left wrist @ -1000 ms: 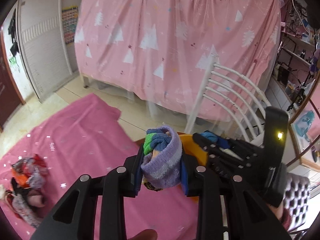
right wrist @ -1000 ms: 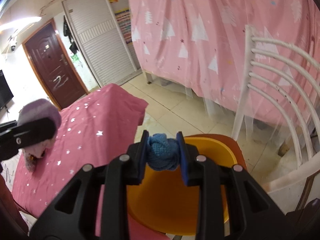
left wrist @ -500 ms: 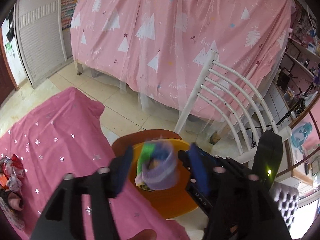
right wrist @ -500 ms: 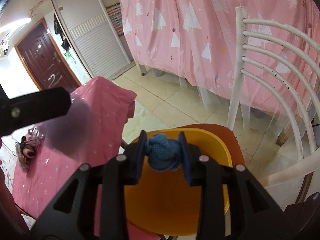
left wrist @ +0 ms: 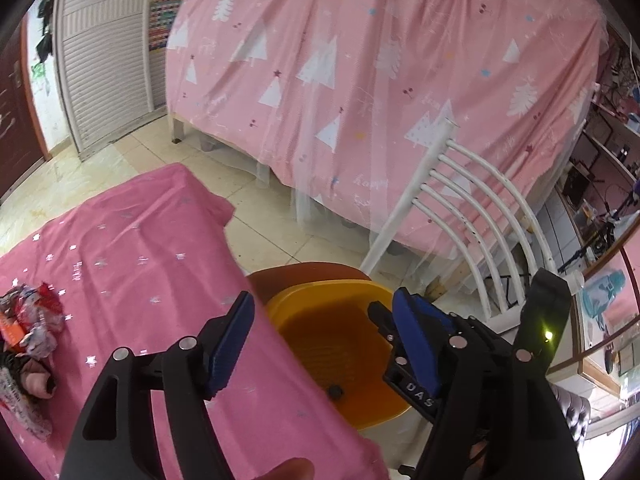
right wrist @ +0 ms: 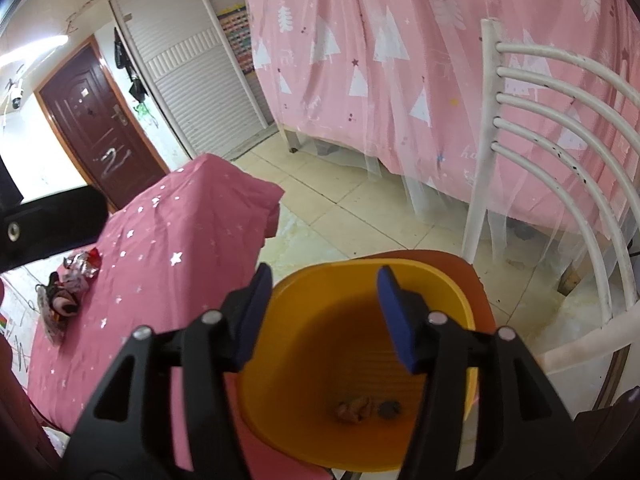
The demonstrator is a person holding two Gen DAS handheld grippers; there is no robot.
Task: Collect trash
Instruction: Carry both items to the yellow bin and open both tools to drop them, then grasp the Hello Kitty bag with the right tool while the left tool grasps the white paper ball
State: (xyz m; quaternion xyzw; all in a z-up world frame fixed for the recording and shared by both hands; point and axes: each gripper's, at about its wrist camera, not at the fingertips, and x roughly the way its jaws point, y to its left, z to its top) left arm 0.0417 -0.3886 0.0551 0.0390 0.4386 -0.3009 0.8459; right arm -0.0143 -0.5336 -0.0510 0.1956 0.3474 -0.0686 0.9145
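1. Tongs first: the left gripper has its blue pads spread wide apart, with nothing between them.
2. The right gripper is spread wide too, and it holds nothing.
3. Both grippers hang over the yellow tub. The right gripper sits just to the right of the left one, seen from the left wrist.
4. Small dark bits of trash lie at the bottom of the tub. They are too small to tell what they are.
5. The tub sits on a brown seat of a white chair. The chair back stands to the right.
6. Left of the tub is a table with a pink star cloth. The tub is just beside its edge.
7. More trash, a crumpled pile, lies on the cloth at the far left, well apart from the tub.
8. Farther back is a tiled floor.
9. Behind that hangs a big pink sheet with white trees.
10. Far on the left is a white shutter door and a dark red door.
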